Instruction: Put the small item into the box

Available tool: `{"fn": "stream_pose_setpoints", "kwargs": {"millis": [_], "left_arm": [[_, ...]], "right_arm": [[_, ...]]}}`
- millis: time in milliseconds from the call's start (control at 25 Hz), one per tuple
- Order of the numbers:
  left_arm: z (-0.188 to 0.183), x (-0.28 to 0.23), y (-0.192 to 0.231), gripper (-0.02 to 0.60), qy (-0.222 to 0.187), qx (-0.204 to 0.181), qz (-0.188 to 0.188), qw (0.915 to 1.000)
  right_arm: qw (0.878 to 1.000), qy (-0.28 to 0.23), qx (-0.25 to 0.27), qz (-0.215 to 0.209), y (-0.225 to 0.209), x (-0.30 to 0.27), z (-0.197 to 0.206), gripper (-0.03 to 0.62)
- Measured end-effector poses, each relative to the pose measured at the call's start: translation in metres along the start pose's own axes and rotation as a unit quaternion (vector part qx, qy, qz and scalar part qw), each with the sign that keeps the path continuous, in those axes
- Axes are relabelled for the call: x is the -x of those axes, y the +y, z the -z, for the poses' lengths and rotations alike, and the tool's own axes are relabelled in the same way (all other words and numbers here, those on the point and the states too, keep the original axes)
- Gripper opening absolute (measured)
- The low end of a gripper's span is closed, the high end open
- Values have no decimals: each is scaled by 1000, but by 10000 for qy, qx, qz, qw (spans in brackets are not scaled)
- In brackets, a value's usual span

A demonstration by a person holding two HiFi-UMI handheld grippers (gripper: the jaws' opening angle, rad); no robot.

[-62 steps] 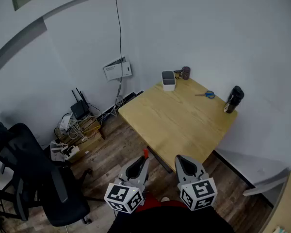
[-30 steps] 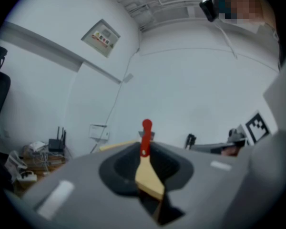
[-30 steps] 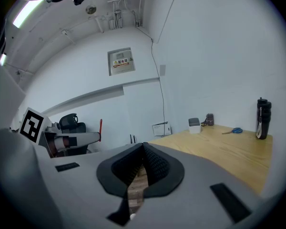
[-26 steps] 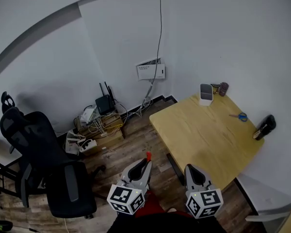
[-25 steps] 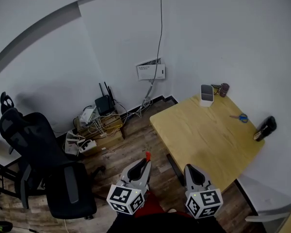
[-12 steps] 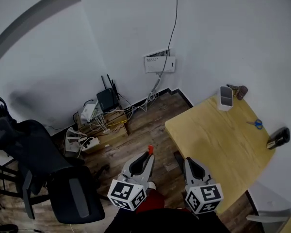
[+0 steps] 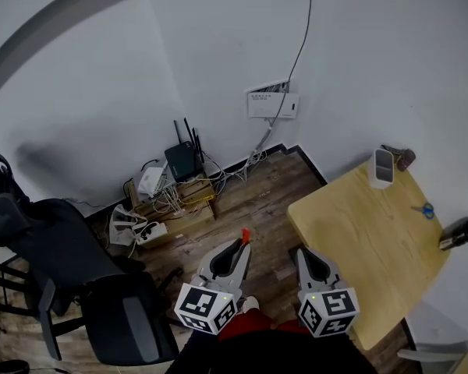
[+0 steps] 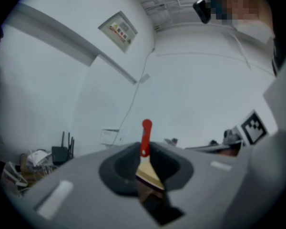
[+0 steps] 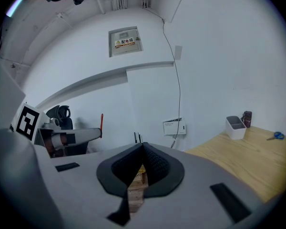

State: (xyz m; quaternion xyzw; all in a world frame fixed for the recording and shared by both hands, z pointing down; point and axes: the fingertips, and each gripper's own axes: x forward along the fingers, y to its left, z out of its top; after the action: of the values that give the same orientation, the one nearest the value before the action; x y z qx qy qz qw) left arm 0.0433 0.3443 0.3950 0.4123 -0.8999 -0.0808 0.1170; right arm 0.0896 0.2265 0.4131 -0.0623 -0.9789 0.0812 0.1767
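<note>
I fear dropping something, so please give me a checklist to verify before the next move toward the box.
1. Left gripper shut on the small red-handled item: ok.
2. Right gripper shut, nothing between its fingers: ok.
3. White rectangular box upright on the light wooden table: ok.
4. Box near the grippers: not ok, it stands at the table's far corner.
5. Room inside the box: cannot tell.

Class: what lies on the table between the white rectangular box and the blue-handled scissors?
Nothing: the light wooden table is bare between the white rectangular box and the blue-handled scissors, in the head view.
</note>
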Motion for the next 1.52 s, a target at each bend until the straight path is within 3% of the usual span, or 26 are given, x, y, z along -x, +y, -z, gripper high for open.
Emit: {"fn": "stream_pose_setpoints", "kwargs": {"millis": [360,720,1040,1520], "left_arm": [[-6,-4,30,60,8,5,-144,9999],[-8,-37,48,60,98,42,20,9999],[-19,-107,55,60,251,-82,464,9986],[-30,-252,30,60,559,-344,1184,9908]], "right_arm": [[9999,-5,90,82,7,-20,-8,8],[9993,-8,-20,381,-19,-50,-16,8],[9966,-149,-232,776,-68,-86,-39,8],[9837,-205,-721,1631,-186,-111,-57,8]]}}
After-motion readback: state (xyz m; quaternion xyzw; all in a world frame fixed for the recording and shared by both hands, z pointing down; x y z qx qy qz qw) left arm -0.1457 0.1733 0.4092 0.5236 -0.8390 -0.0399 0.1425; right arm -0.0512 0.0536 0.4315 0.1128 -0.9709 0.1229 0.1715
